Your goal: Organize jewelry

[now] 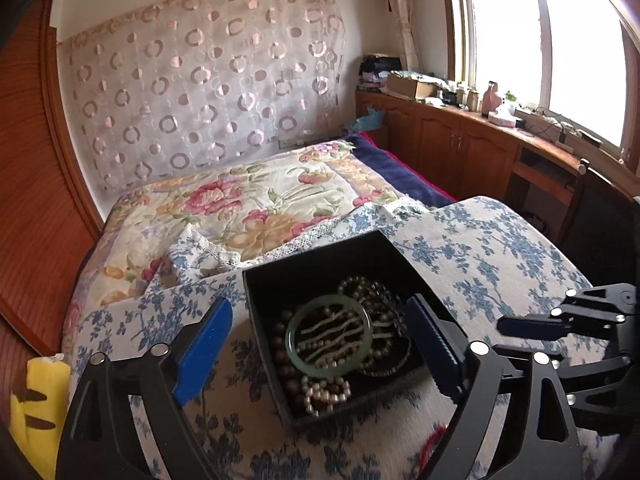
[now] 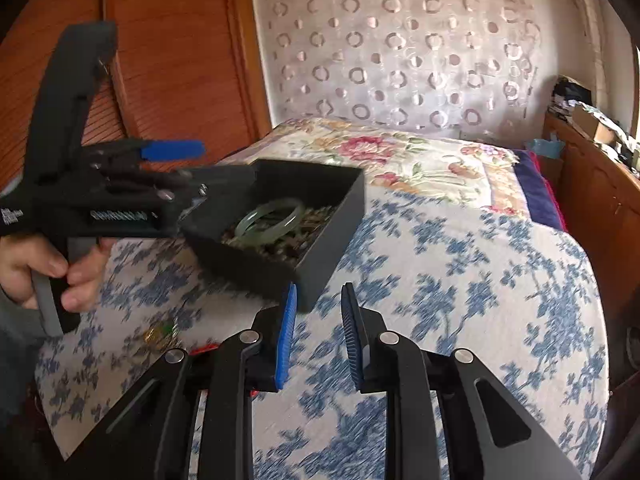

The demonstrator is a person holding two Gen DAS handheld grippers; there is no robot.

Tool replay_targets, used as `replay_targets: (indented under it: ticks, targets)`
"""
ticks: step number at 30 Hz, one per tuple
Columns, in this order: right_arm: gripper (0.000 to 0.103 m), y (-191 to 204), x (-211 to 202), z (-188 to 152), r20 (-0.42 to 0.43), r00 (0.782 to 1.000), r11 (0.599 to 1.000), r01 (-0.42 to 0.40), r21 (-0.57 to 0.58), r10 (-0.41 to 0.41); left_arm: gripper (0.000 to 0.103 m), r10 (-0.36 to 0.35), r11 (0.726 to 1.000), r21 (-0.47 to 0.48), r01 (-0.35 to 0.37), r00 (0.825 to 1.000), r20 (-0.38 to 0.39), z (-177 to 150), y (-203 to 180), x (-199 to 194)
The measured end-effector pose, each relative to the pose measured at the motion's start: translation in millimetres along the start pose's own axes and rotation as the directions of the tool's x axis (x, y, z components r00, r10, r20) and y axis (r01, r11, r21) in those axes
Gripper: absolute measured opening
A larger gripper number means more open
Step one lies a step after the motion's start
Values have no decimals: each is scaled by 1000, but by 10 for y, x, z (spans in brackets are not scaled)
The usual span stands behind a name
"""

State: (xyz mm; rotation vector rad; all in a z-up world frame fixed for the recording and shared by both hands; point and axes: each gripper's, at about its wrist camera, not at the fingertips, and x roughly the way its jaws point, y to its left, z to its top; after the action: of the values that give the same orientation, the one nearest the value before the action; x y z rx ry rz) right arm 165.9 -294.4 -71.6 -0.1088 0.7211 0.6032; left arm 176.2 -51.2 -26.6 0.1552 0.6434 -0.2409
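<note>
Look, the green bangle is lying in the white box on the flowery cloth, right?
Not quite: the box is black, not white. The left wrist view shows the green bangle lying in it on top of the beads, on the flowery cloth.

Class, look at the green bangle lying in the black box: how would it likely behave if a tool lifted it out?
The green bangle looks like a rigid, glossy ring, so probably stiff and slippery between pads. Its stone-like look suggests it may chip if dropped. Lying flat on the bead strands, it shouldn't roll, though strands might snag.
</note>
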Motion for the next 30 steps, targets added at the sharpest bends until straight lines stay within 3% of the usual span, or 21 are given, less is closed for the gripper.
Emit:
replay_targets:
  ticks: [6,14,21,25,26,30]
  targets:
    - [25,197,81,-148,-70,997,998,-46,-52,42,91,-20,1000,3,20,1000,-10,-266,16,-228]
    - [25,397,213,-274,-152,985,989,-95,-111,77,91,-43,998,-53,38,995,-89,-751,140,-309]
    - [8,478,270,-288,-189,980,985,-84,-150,55,91,-56,996,-81,45,989,-137,-995,247,-327]
    - [8,470,256,-288,-186,982,985,-68,-158,38,91,-77,994,-91,64,987,-140,-1020,243,-336]
    - [8,469,256,-288,-185,982,985,-62,-158,32,90,-82,993,-92,70,987,-138,-1024,236,-340]
    - [8,453,281,-287,-185,982,986,-64,-155,35,66,-126,989,-102,111,981,-150,-1042,187,-334]
